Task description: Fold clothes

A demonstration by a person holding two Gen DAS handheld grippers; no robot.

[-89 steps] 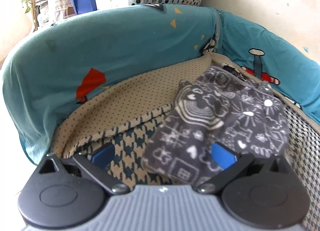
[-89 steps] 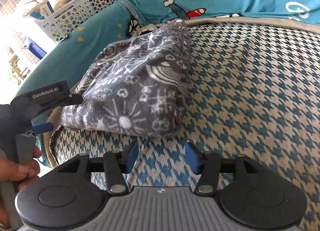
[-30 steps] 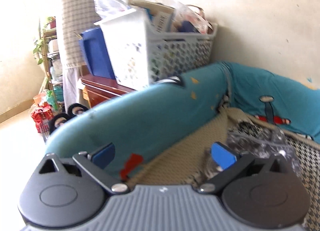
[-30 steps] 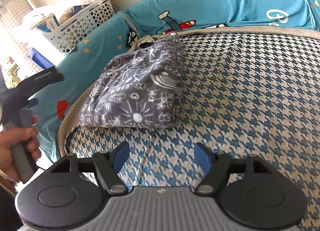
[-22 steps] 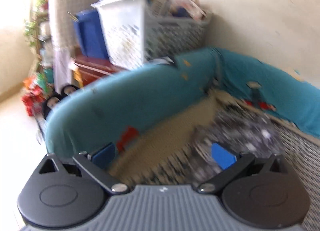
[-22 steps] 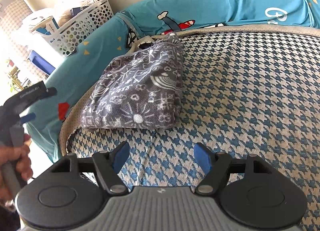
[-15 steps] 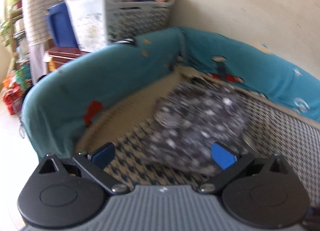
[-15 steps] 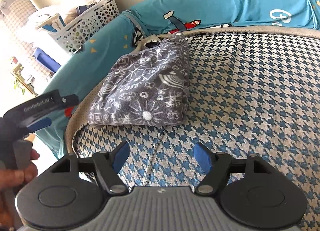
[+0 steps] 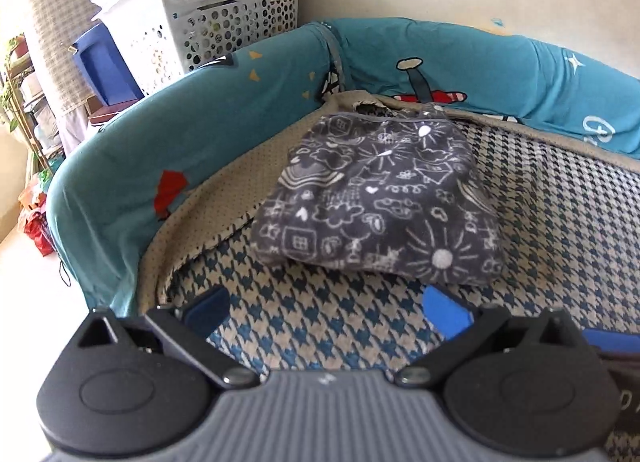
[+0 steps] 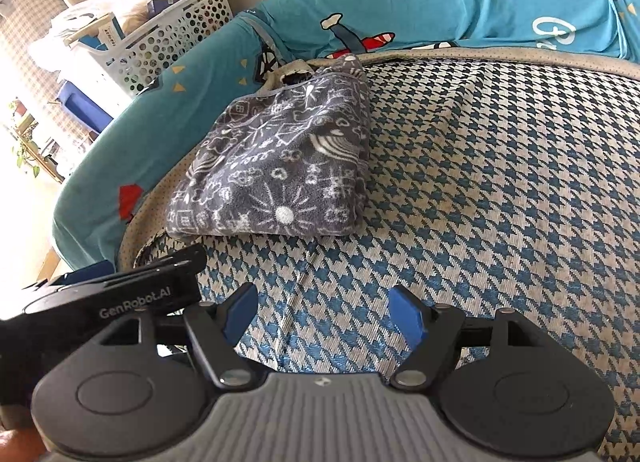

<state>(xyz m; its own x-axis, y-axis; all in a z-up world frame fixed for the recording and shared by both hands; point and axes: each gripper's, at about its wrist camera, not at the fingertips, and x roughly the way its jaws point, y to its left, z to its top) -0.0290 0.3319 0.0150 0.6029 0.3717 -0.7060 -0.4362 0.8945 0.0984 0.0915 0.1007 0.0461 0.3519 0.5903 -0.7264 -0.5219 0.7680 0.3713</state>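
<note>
A folded grey fleece garment (image 9: 380, 198) printed with white doodles is lying on the houndstooth mattress cover (image 9: 560, 222), tucked near the corner where the teal bumper (image 9: 200, 110) is curving round — its far edge is sitting just beside the bumper's seam. Nothing is being held by the left gripper (image 9: 326, 308); its blue-padded fingers (image 9: 446, 316) are being kept spread wide above the mattress, just short of the garment's near edge. The right gripper (image 10: 322, 312) is likewise being held with its fingers (image 10: 406, 316) apart and empty, the left gripper's body showing at its left. Behind the bumper, a white perforated basket (image 9: 224, 18) full of papers is standing against the wall.
</note>
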